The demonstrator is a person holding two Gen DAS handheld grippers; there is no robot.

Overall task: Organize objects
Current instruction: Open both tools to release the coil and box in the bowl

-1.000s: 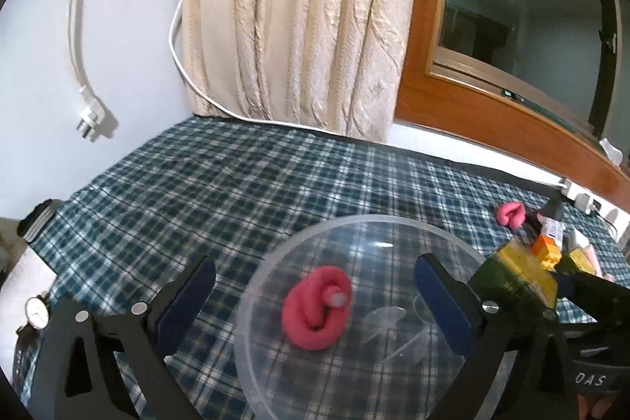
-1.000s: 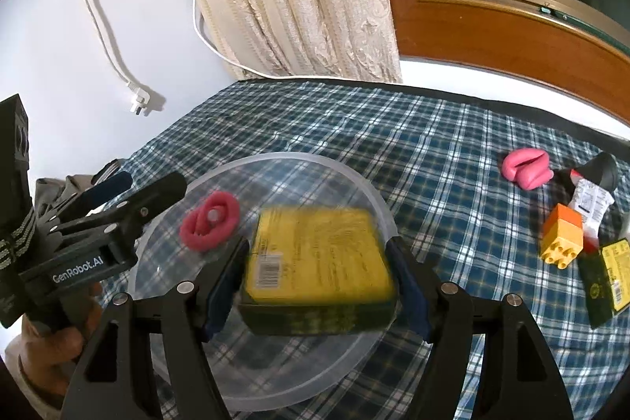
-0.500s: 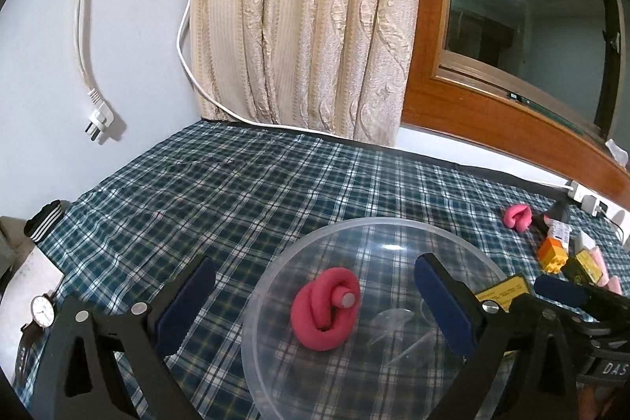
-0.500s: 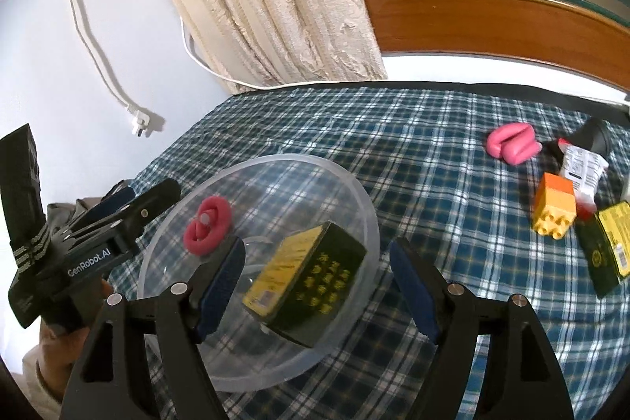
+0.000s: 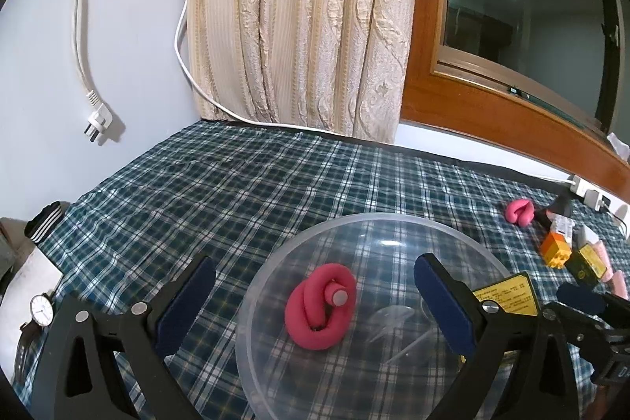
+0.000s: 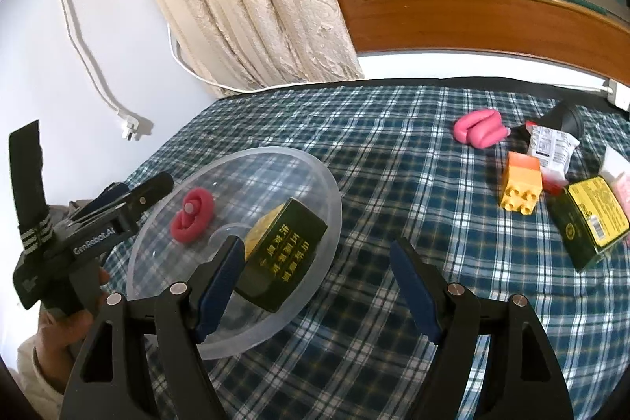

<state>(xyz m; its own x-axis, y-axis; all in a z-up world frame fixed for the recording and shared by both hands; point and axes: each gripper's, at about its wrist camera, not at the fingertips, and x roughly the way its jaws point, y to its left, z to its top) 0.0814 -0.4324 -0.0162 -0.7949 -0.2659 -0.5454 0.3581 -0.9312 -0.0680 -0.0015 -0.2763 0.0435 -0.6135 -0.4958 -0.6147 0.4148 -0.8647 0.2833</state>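
Item: clear plastic bowl, on plaid-covered bench, at 9 o'clock in the right wrist view. Contents: one coiled pink foam roller; one dark green box with yellow lettering, tilted against the bowl wall.

Right gripper: jaws spread wide, holding nothing, box just beside its left finger.

Left gripper: jaws spread wide, empty, straddling the bowl's near rim.

Loose at 2 o'clock in the right wrist view: second pink roller, orange-yellow toy block, second green box, white packet.
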